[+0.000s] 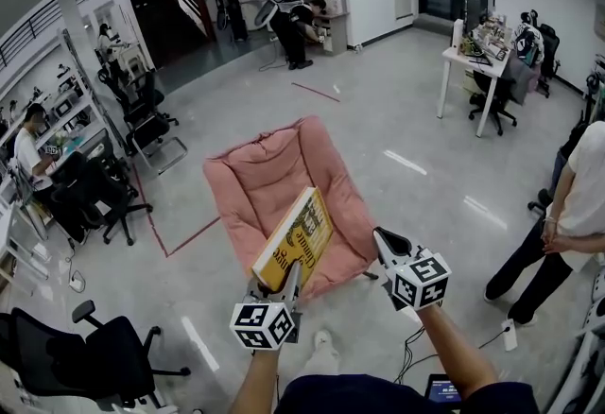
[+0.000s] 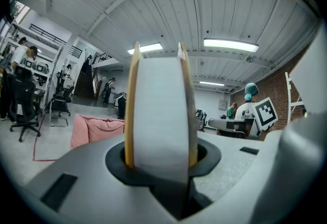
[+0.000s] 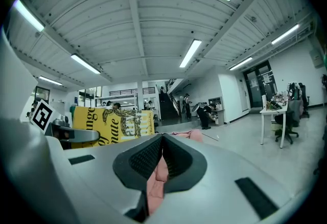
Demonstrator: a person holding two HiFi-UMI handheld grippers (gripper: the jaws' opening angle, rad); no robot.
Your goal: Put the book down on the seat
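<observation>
You have the grey floor (image 1: 406, 119) below you, and the pink seat (image 1: 274, 176) lies flat on it, straight ahead. A red tape line (image 1: 194, 234) runs along the floor just left of the seat. Black chairs (image 1: 104, 360) stand on the floor to your left. A white bench (image 1: 470, 63) with clutter on it stands well apart, far right.

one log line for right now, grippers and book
left gripper: jaws shut on book | right gripper: jaws together, empty | book: in the air, not yet on pink seat
</observation>
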